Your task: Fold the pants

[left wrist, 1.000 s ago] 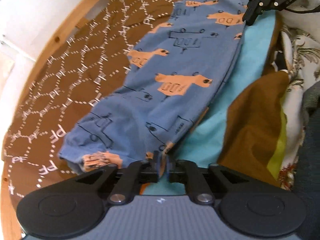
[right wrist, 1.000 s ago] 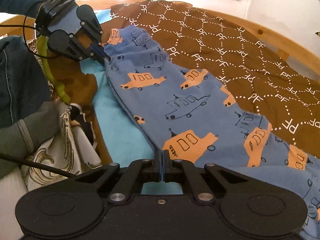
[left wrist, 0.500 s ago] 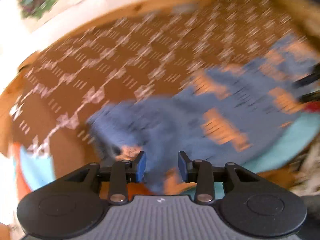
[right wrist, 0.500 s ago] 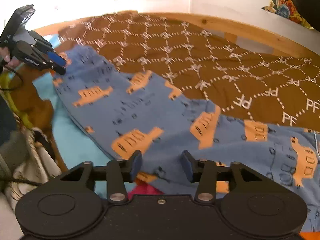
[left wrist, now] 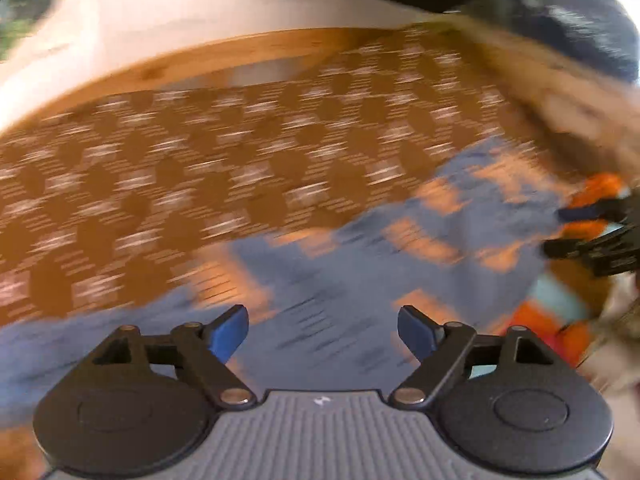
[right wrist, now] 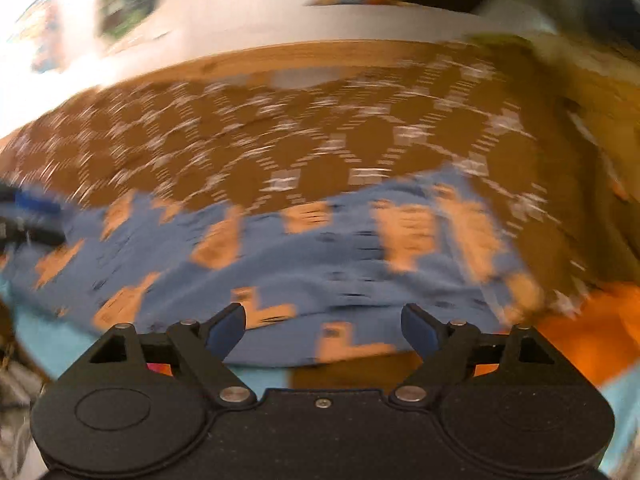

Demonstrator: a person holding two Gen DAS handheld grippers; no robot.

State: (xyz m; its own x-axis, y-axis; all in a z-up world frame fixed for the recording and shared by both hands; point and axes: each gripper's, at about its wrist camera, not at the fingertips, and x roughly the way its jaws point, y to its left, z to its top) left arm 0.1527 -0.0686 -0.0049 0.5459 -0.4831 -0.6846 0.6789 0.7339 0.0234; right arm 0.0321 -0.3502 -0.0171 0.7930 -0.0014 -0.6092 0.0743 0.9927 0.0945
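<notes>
Beyond pants (right wrist: 320,256) — brown patterned bedspread (right wrist: 304,136); wooden bed frame (left wrist: 224,56) behind.

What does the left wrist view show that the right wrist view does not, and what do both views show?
Only the left wrist view: the left gripper up close, jaws opening, nothing between them, and the right gripper at the right edge.
Only the right wrist view: the right gripper up close, jaws opening and empty, the left gripper at the left edge, and blurred wall pictures.
Both: the blue pants lying on the brown patterned cover, and the wooden frame.
</notes>
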